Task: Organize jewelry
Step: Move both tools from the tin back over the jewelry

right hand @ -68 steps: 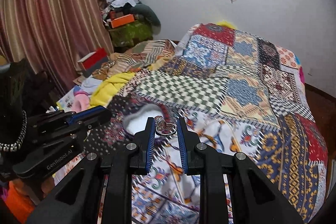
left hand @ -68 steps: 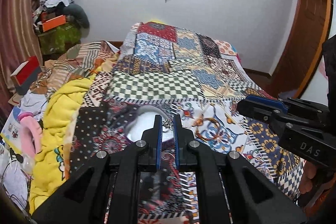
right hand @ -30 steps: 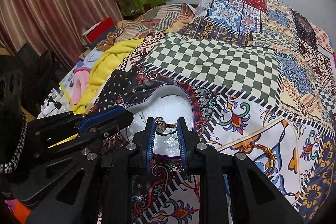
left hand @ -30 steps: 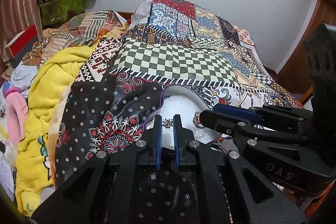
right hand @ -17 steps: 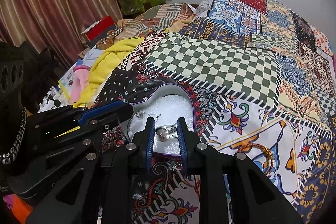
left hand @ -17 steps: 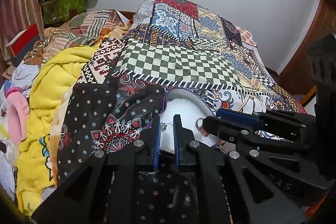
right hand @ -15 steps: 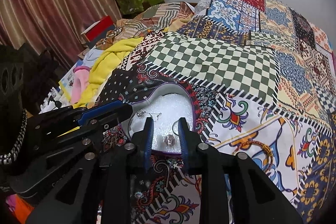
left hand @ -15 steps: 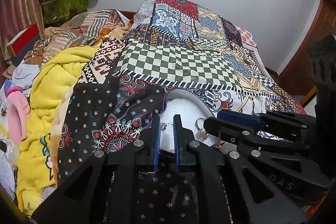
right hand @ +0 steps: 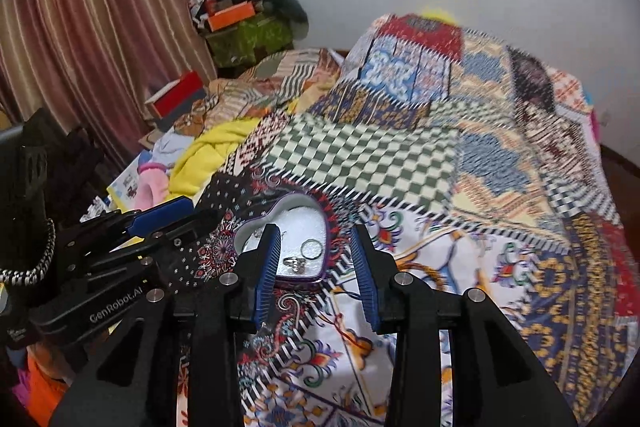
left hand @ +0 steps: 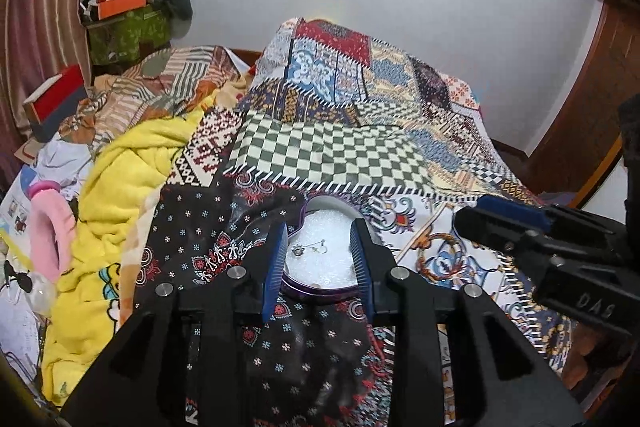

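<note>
Black grippers (left hand: 320,255) w/ blue ribbed pads (right hand: 266,269), silver screws, "GenRobot.AI"/"DAS" markings

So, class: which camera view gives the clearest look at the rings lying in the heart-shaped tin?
The right wrist view. There the plain ring and the stone ring lie clear on the white padding of the heart-shaped tin. In the left wrist view the tin shows an earring, but not the rings.

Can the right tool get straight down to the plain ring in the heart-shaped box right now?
Probably yes. The right tool is open and empty, the ring lies bare on the white lining of the open heart-shaped box, and the left tool sits off to the side.
</note>
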A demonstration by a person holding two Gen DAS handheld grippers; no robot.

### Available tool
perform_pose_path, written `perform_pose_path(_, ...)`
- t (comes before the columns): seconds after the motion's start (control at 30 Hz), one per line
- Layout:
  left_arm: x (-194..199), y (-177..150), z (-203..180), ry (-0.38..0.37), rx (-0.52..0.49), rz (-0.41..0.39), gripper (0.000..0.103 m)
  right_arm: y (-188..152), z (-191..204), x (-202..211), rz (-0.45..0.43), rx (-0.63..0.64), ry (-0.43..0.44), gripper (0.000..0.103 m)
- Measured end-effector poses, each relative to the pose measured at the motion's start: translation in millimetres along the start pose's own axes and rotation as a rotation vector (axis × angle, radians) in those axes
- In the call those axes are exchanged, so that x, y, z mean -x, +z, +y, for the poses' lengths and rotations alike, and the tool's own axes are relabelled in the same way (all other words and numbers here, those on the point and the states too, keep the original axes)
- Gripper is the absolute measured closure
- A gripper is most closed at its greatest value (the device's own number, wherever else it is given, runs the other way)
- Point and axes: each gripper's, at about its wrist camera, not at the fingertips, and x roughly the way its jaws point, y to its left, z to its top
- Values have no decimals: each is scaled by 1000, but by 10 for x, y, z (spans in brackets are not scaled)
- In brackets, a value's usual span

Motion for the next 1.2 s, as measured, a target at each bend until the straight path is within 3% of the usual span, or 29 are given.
perform_pose_path(0.33, 512, -7, -291, -20, -58, -68, 72, -123, -49, 720, -107, 25, -100, 70)
perform_pose_path(0.57, 650, -144, -542, -56, -115, -62, 67, -325, -223, 1035, -133, 9, -185, 59)
perform_pose_path(0.87, 479, -453, -771, -100, -168, 38, 67, -794, -452, 843, 14, -7, -242, 59)
perform_pose_path(1.07, 281, -673, -847, -124, -178, 123, 67, -1255, -570, 463, 185, -73, -183, 59)
perform_pose_path(1.2, 151, -818, -899, -135, -196, 175, 67, -1427, -620, 294, 253, -123, -122, 59)
